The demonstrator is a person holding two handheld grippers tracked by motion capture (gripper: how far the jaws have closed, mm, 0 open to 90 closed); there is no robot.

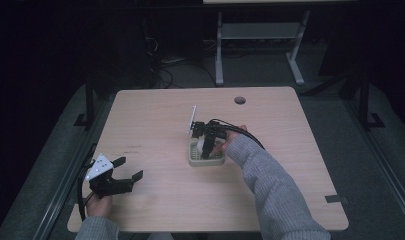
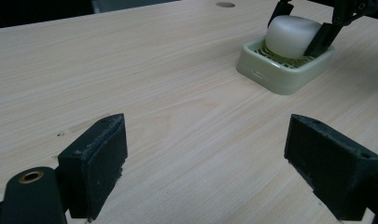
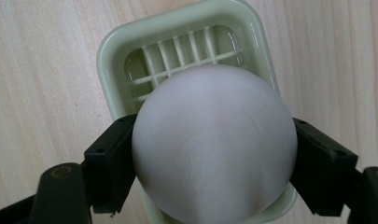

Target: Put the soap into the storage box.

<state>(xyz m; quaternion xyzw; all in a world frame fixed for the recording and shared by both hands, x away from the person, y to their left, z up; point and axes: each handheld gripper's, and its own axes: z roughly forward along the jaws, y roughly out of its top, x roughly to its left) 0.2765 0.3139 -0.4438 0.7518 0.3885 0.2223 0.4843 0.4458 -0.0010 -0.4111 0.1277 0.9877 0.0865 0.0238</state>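
I am clamping the right gripper (image 3: 214,154) across the smooth, likely slippery soap (image 3: 213,144) at its widest sides, over the dish (image 3: 113,46) at frame centre, while the left gripper (image 2: 219,163) is idling open.

table (image 1: 155,112): light wood | on it: green soap dish (image 1: 206,159)
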